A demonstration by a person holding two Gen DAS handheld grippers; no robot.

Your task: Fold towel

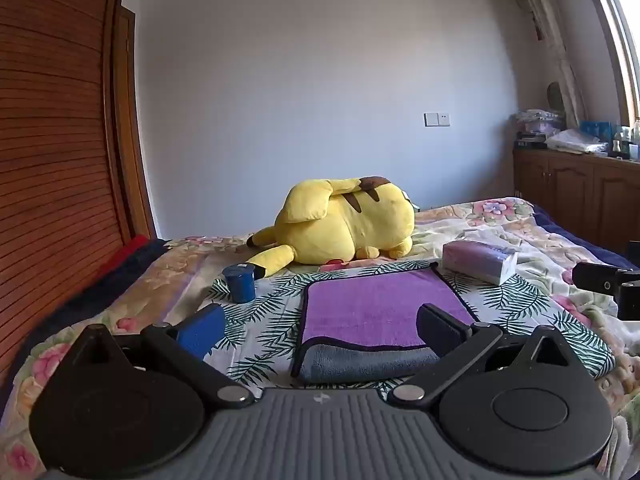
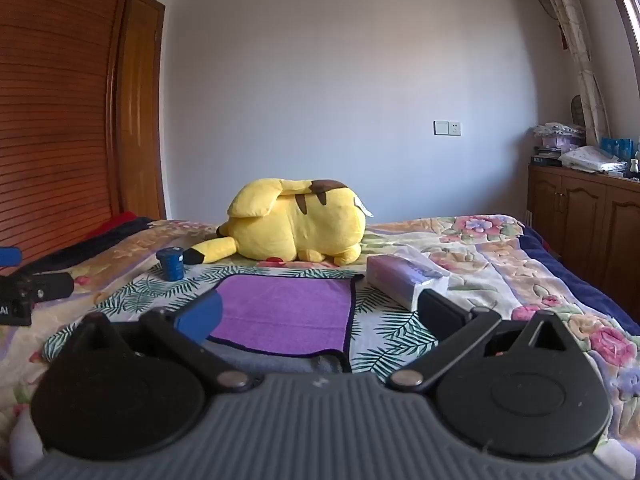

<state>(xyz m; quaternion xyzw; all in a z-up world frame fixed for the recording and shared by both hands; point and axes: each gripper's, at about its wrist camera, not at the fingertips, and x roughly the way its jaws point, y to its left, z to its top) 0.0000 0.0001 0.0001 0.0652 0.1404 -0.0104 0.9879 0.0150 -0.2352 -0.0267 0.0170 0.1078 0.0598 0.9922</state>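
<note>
Lying flat on leaf-print cloth (image 1: 260,320) atop bed (image 1: 520,232): purple towel (image 1: 380,304), grey underside showing at near edge. Hovering just short of it, left gripper (image 1: 320,328) w/ fingers spread wide, gripping nothing. Right gripper (image 2: 320,316) likewise gaping, empty, nr towel's right edge. Sitting beyond: blue cup (image 1: 240,284), tissue pack (image 1: 480,260), yellow plush (image 1: 348,220).

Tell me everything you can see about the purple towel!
The towel looks soft and fuzzy, purple on top and grey underneath, with a dark edge all round. It lies flat on the leafy cloth on the bed, with its near edge showing the grey side. Both grippers are open and not touching it.
</note>
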